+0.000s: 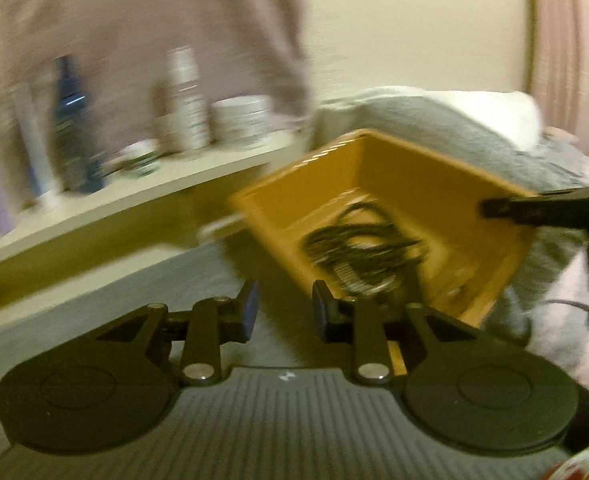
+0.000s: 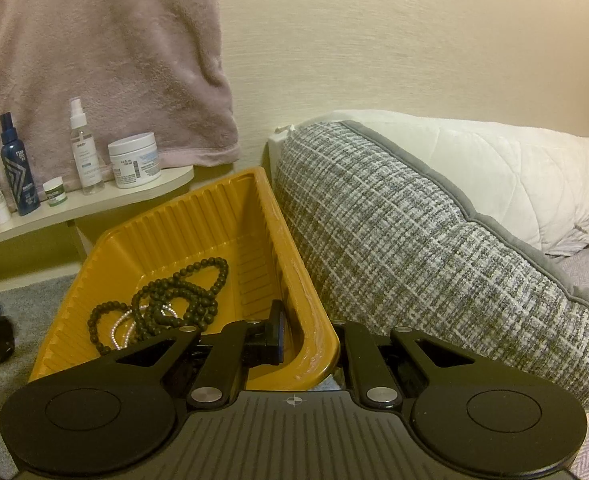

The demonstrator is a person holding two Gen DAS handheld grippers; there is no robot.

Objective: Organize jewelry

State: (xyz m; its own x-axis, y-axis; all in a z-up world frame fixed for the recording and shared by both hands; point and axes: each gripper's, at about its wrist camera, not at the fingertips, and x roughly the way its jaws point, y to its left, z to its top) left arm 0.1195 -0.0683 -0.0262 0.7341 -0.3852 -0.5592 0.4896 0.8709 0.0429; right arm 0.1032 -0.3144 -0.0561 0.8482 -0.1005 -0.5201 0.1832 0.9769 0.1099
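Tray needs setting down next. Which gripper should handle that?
Right. The right gripper already straddles the yellow tray rim beside the grey cushion. The left gripper is open and empty.

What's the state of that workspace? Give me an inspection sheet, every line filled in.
Surface: grey fabric-like surface beneath the tray.
Job's things: yellow tray, tilted, holding a black bead necklace and a pearly bracelet.
Clutter: bottles and a white jar on the shelf.
Grippers: left tool open, empty; right tool straddles the tray wall, apparently clamped.
Cables: thin dark cord at the left view's right edge.
Surroundings: pink towel, woven grey cushion, white pillow.
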